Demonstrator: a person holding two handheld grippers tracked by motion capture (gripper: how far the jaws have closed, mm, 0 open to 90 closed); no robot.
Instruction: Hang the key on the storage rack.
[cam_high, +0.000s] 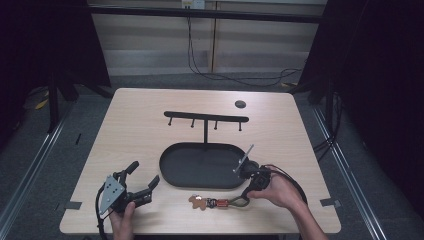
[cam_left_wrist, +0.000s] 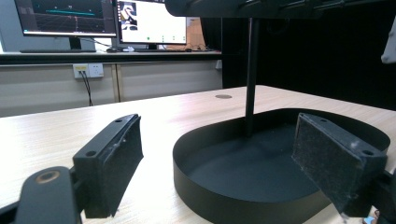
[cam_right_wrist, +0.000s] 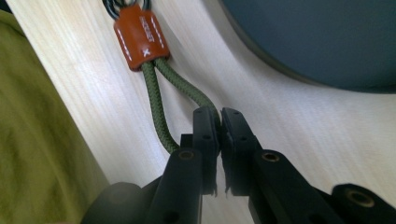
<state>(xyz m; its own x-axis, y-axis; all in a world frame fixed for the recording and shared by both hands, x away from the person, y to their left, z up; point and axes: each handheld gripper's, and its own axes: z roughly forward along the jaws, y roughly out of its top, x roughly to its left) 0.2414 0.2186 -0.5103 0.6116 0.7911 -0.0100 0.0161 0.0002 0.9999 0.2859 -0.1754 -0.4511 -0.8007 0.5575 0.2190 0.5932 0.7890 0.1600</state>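
A keychain (cam_high: 210, 202) lies on the table near the front edge: a brown charm, an orange leather tag (cam_right_wrist: 140, 36) and an olive green cord loop (cam_right_wrist: 161, 121). My right gripper (cam_right_wrist: 219, 122) is shut on the far strand of that cord loop, with the pads pinching it just above the wood. In the high view the right gripper (cam_high: 246, 196) points down at the loop's right end. My left gripper (cam_high: 145, 173) rests at the front left with its jaws wide apart and nothing between them. The left gripper (cam_left_wrist: 218, 123) faces the black oval tray (cam_left_wrist: 210, 196).
The black oval tray (cam_high: 170, 175) sits mid-table with a thin post (cam_left_wrist: 251, 79) carrying a hook bar (cam_high: 206, 117) above it. A round black grommet (cam_high: 240, 104) is at the back right. Olive-yellow cloth (cam_right_wrist: 32, 140) lies beside the table edge in the right gripper view.
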